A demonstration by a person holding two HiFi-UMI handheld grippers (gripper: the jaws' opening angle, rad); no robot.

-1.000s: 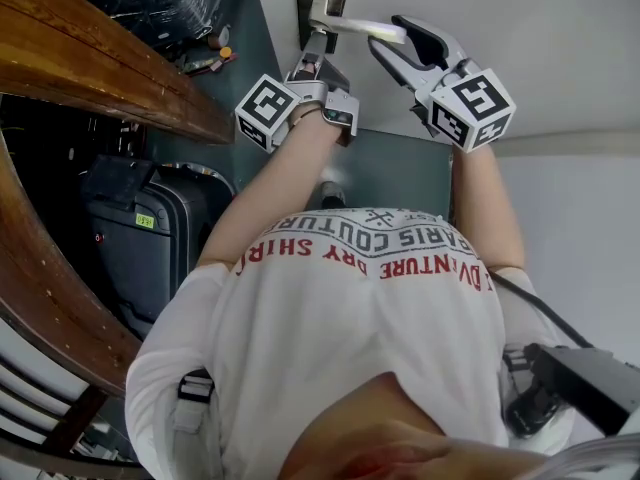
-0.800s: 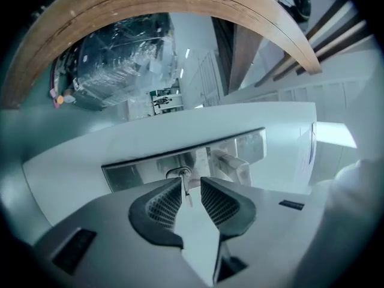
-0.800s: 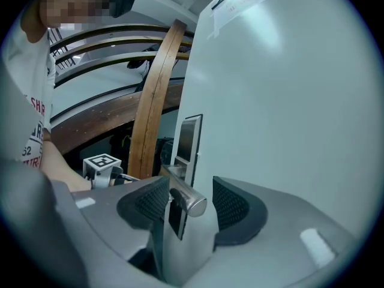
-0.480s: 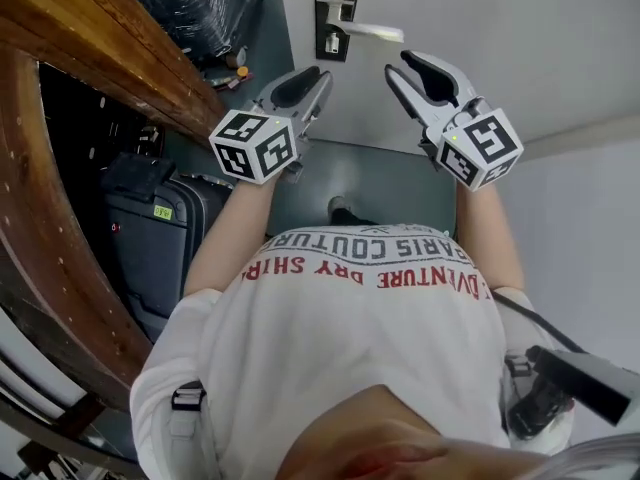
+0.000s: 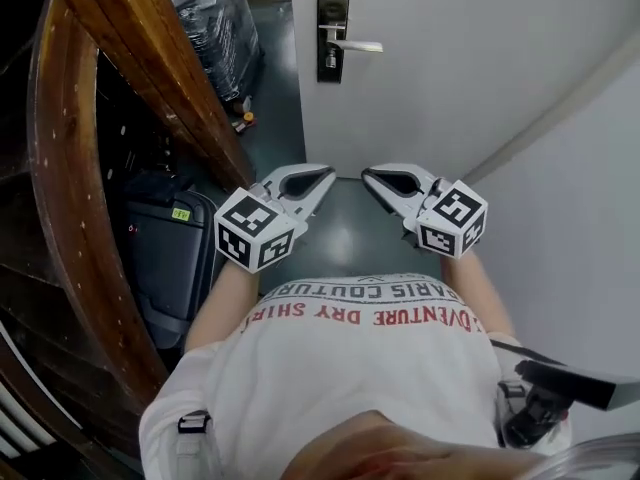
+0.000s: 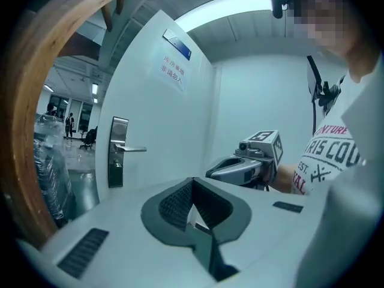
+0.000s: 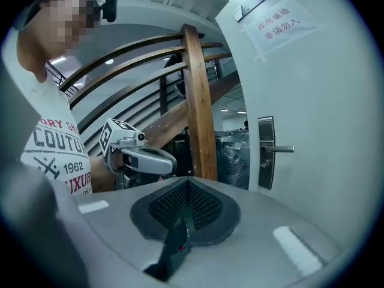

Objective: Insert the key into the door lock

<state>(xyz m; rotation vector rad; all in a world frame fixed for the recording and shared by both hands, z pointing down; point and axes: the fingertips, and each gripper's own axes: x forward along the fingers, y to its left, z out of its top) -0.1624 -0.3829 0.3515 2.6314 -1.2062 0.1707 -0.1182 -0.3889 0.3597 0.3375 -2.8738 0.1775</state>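
Both claws had pulled back from the lock and hung low in front of the person's chest, well apart from the door, where a second before they had been up at the handle; the right claw's jaws, spread then, had come together.

The white door [image 5: 450,58] filled the upper right of the head view. A curved wooden stair beam [image 5: 150,78] ran down the left, with a dark suitcase [image 5: 170,258] on the floor [image 5: 345,233] beneath it. The left claw [image 5: 325,178] and right claw [image 5: 370,178] pointed toward each other and toward the door, tips near but not touching. The right claw's pads were pressed together with nothing between them. The left claw's jaws met at the tips, with only a thin pale sliver showing behind them, and no object could be made out in them. A lock plate [image 5: 333,8] sat by the door's left edge, with the lever handle [image 5: 362,45] pointing right. Just under the handle, a small metal piece that seemed to be the key [image 5: 329,61] stuck out of the plate, clear of both claws.
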